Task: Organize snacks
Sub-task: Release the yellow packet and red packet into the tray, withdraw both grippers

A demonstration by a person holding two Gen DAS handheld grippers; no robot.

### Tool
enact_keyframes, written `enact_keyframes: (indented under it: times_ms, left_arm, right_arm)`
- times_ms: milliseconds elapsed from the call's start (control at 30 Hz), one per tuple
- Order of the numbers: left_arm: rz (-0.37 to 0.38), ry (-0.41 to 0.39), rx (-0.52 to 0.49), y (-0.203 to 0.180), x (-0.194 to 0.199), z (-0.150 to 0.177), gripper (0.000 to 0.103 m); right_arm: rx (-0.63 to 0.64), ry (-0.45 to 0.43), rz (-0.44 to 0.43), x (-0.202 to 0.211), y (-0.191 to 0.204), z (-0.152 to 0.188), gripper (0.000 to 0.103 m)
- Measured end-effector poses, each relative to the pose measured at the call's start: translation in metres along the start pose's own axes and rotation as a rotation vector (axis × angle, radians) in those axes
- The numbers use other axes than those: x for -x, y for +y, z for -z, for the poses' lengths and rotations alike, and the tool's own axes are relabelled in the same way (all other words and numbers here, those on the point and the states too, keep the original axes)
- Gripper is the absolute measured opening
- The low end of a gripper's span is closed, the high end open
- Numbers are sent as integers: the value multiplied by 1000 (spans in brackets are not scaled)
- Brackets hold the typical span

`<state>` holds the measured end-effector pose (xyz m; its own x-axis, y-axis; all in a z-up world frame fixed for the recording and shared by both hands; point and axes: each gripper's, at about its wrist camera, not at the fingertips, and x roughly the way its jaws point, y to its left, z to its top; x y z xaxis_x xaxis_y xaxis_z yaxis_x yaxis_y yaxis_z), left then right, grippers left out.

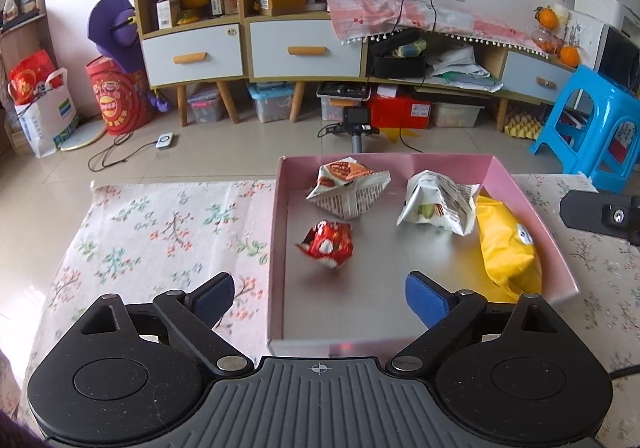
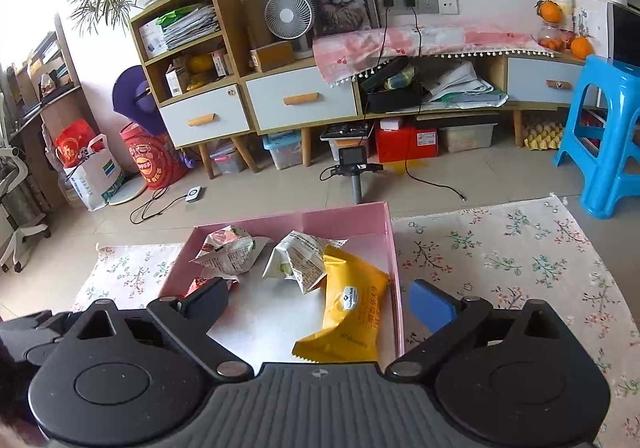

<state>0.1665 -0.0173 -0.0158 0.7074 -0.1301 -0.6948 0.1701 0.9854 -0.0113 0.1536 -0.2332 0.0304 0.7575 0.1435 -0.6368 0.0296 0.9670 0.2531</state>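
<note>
Lighting: bright, even daylight, strongest from the left of both views; the wall up left washes out to white. Shadows: soft and short beneath the red snack packet (image 1: 326,244) ahead of the jaws. Glare: dull sheen on the pink box (image 1: 276,248) floor. Blur: red packet smeared; the rest sharp. Distortion: strong fisheye bowing, dark vignetted corners.

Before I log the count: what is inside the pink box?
Inside the pink box lie four packets: a red one, two white printed ones, and a yellow one along its right wall. Anything beneath the packets is covered.
</note>
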Motion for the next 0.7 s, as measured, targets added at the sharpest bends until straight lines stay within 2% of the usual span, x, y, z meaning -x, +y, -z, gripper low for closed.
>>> enact_keyframes:
  times_ms: [400, 700]
  left_arm:
    - [41, 30, -13, 11, 41, 21, 97]
    - [60, 66, -23, 19, 61, 41, 98]
  right_arm:
    - [69, 30, 27, 33, 22, 12, 95]
    - [83, 83, 2, 46, 30, 28, 95]
